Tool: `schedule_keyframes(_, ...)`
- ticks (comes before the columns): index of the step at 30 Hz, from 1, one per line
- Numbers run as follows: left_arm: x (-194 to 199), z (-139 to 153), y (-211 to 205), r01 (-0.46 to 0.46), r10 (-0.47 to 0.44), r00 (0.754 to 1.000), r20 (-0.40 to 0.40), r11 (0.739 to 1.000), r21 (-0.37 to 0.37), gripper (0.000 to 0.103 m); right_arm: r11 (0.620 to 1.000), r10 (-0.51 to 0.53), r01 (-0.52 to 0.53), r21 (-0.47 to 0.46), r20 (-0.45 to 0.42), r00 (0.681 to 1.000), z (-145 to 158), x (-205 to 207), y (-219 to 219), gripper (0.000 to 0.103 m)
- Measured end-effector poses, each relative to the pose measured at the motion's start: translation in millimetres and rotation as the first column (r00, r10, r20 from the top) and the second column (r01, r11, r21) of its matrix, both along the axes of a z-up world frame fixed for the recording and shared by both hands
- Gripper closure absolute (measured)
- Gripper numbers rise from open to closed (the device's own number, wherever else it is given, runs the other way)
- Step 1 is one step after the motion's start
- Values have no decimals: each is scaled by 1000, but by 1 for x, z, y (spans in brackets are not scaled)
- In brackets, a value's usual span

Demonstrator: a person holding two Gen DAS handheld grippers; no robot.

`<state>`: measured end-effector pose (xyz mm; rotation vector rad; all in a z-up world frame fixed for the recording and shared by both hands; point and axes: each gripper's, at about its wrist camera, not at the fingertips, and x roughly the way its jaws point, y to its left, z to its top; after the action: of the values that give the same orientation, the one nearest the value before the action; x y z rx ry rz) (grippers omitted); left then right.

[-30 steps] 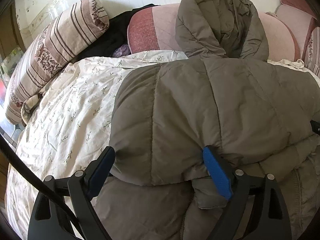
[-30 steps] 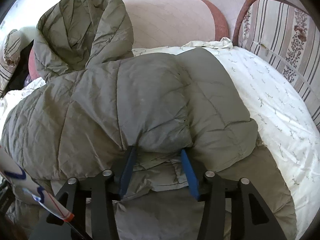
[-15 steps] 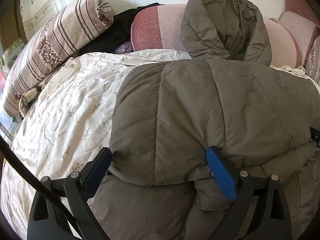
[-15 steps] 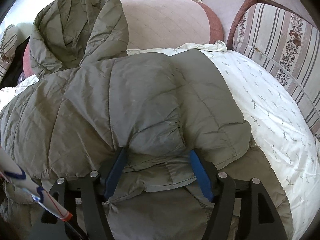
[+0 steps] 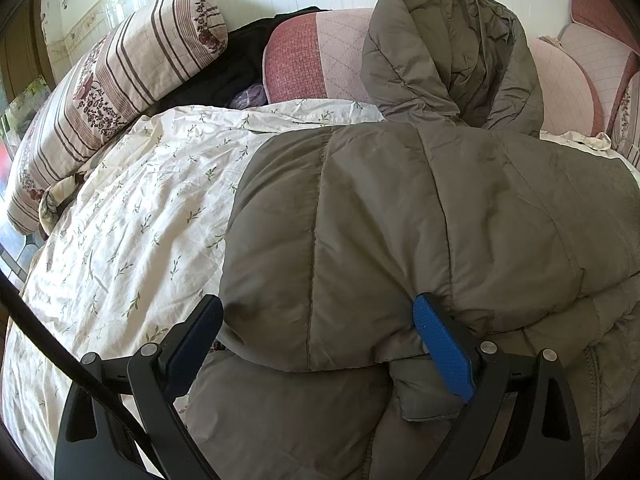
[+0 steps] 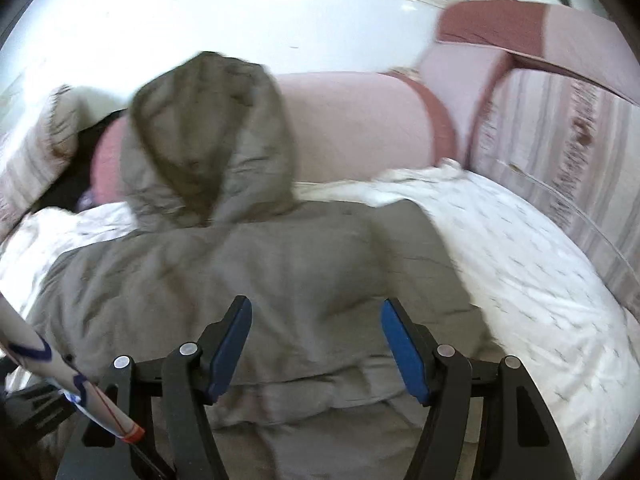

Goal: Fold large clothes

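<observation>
— Where is the jacket found?
— Spread on the bed, hood propped against the far cushions, long axis running away.
— And the tools?
— The left gripper is spread apart, straddling the folded near edge; the right gripper is likewise apart, held above it.

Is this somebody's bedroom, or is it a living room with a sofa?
Most likely a bedroom. The big grey hooded coat lies on a bed covered by a white sheet with little leaf prints, a striped flowery pillow sits at one side, and pink padded cushions line the wall like a headboard.
</observation>
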<state>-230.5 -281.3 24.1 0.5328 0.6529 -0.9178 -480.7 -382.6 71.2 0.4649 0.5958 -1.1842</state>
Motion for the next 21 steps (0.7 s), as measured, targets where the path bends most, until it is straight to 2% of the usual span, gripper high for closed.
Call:
schedule_keyframes(2,0,0,0,0,0,1000,1,1000,0,7,999,39,-38,15,-13,999,-7,7,1,31)
schedule_keyframes(4,0,0,0,0,0,1000,0,1000,0,7,996,59,-58,69,-4,998,-17,11,-3,31)
schedule_keyframes(6,0,0,0,0,0,1000,0,1000,0,7,986,61,-61,153,4,998,-32,11,-13,31)
schedule_keyframes(9,0,0,0,0,0,1000,1,1000,0,7,979,44,-45,201,9,999,-43,4,-20,31)
schedule_keyframes(16,-1,1,-1,0,0,1000,12,1000,2,7,971,51,-45,234,-19,998,-55,8,-23,29)
schedule_keyframes(21,-2,1,-2,-1,1,1000,15,1000,2,7,970,48,-39,242,-30,998,-55,7,-24,24)
